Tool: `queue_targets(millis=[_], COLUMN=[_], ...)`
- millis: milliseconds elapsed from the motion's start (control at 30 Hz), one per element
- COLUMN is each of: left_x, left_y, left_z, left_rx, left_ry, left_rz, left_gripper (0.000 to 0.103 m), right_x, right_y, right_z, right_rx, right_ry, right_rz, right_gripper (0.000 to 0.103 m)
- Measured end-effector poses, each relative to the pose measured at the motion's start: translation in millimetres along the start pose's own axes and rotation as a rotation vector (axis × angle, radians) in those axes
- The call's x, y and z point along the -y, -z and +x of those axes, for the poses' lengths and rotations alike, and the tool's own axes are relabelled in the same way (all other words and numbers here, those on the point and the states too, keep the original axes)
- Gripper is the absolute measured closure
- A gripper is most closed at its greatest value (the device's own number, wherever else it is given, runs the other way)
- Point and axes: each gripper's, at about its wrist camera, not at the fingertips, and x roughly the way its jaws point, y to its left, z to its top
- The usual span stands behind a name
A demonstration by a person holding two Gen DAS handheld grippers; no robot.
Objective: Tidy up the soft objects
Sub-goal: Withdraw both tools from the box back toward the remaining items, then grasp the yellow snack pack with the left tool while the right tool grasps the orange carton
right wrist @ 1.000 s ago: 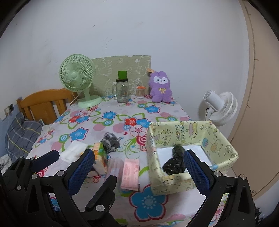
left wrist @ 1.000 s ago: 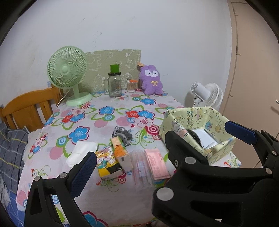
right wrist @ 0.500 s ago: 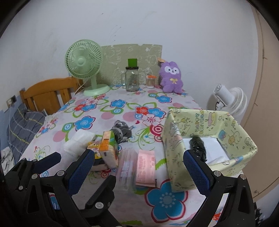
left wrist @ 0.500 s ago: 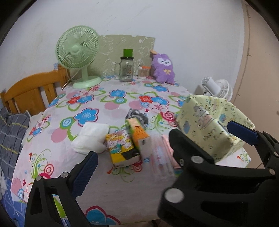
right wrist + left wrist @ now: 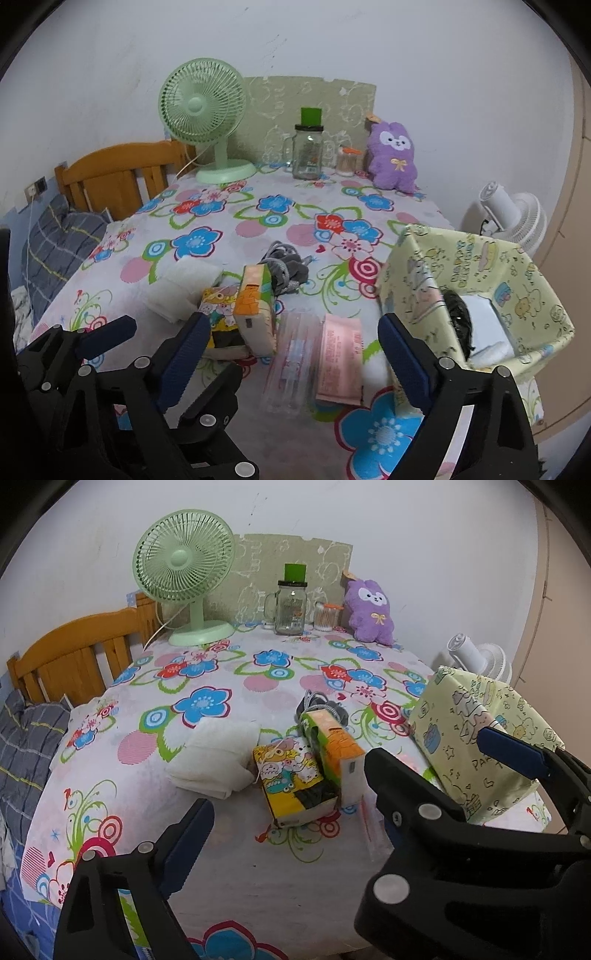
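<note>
While both my left gripper (image 5: pixel 373 779) and right gripper (image 5: pixel 290 356) hang empty with jaws wide but closing, the white cloth (image 5: pixel 177 291), tissue packs (image 5: pixel 255 314) and grey socks (image 5: pixel 286 271) at frame centre await sorting, only a dark bundle (image 5: pixel 458 317) lying in the yellow box (image 5: pixel 517 266) at right.

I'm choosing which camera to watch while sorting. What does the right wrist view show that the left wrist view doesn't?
Only the right wrist view looks into the yellow patterned box, with a black item and white item inside, and shows the whole pink packet. Only the left wrist view shows the white folded cloth unobstructed. Both show the cartoon tissue pack, grey cable bundle and purple plush.
</note>
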Motion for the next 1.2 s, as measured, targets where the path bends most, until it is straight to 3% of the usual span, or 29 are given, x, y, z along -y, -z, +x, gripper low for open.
queue_targets(millis=[200,533,767,1000,1200], left_x=[-5,-15,-18,-18,-10], left_y=[2,3,4,5,2], left_z=[12,34,41,47,47], left_rx=[-0.028,-0.080,-0.104,-0.124,-0.117], left_ry=[0.007,-0.012,0.007,0.004,0.020], left_rz=[-0.019,-0.049,-0.058,-0.061,-0.054], left_gripper=[0.010,0.013,0.015,0.017,0.017], right_x=[-5,-12,-16,-15,-7], right_y=[-1,-1,-1,1,1], right_z=[15,46,65,76,70], right_rx=[-0.019,-0.079,-0.124,-0.185,-0.161], right_ry=[-0.008,-0.052,-0.080,-0.131,-0.122], right_rz=[-0.020,-0.048,-0.050,-0.042,-0.042], right_gripper=[0.010,0.029,0.032,0.075,0.081])
